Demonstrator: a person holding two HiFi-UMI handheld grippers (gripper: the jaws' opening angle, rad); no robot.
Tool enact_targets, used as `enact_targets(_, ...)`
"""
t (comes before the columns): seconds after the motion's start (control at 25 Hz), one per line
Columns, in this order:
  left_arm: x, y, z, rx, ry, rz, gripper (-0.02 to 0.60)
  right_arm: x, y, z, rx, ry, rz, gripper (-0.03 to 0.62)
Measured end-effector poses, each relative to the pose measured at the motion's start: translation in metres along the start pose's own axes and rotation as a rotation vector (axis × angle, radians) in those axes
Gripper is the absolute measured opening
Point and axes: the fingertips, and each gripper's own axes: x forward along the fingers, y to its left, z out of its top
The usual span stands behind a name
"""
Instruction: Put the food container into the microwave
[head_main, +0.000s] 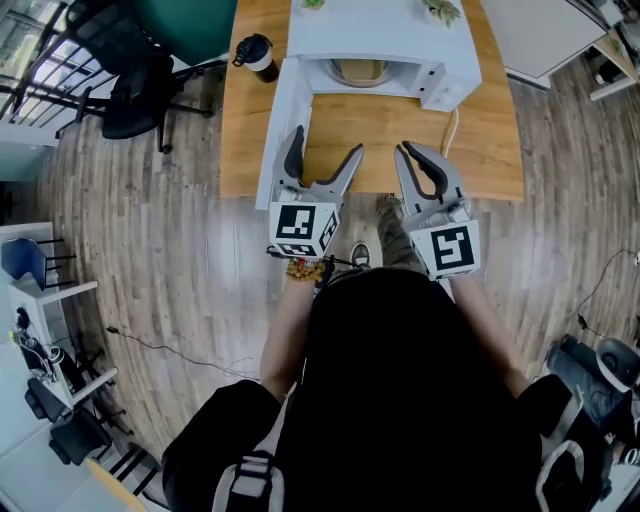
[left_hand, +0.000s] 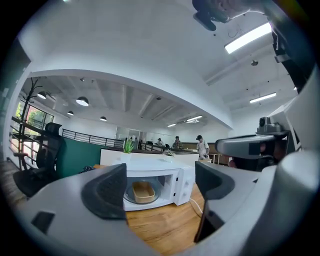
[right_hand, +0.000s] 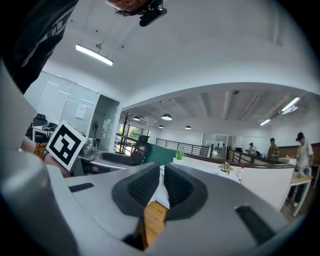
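Observation:
The white microwave (head_main: 385, 35) stands at the back of the wooden table (head_main: 490, 150), its door (head_main: 283, 130) swung open to the left. A tan food container (head_main: 358, 70) sits inside it on the glass turntable, and it shows in the left gripper view as the same container (left_hand: 143, 191) in the microwave (left_hand: 167, 167). Both grippers hover at the table's near edge, in front of the microwave and apart from it. My left gripper (head_main: 322, 155) (left_hand: 160, 187) is open with nothing between its jaws. My right gripper (head_main: 412, 152) (right_hand: 162, 187) is shut and holds nothing.
A dark lidded cup (head_main: 256, 55) stands on the table's back left corner. Small plants (head_main: 440, 10) sit on top of the microwave, and its cable (head_main: 452, 135) runs down the table at the right. A black office chair (head_main: 130, 90) stands on the floor at the left.

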Motion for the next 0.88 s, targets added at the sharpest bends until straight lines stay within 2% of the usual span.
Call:
enact_targets(0.32,-0.028,-0.030,0.012,-0.013,-0.042,-0.042,0.451,-0.012,0.025,0.000,-0.018,-0.010,0.009,0.020)
enact_targets(0.48,-0.039,-0.041,0.012,-0.016,-0.057,-0.036,0.451,-0.017,0.035,0.000,-0.038,-0.011,-0.002,0.017)
enact_targets(0.88,-0.064,-0.051,0.017,0.004,-0.073,-0.024,0.440,-0.035,0.042,-0.004,-0.004,-0.011,-0.039,0.011)
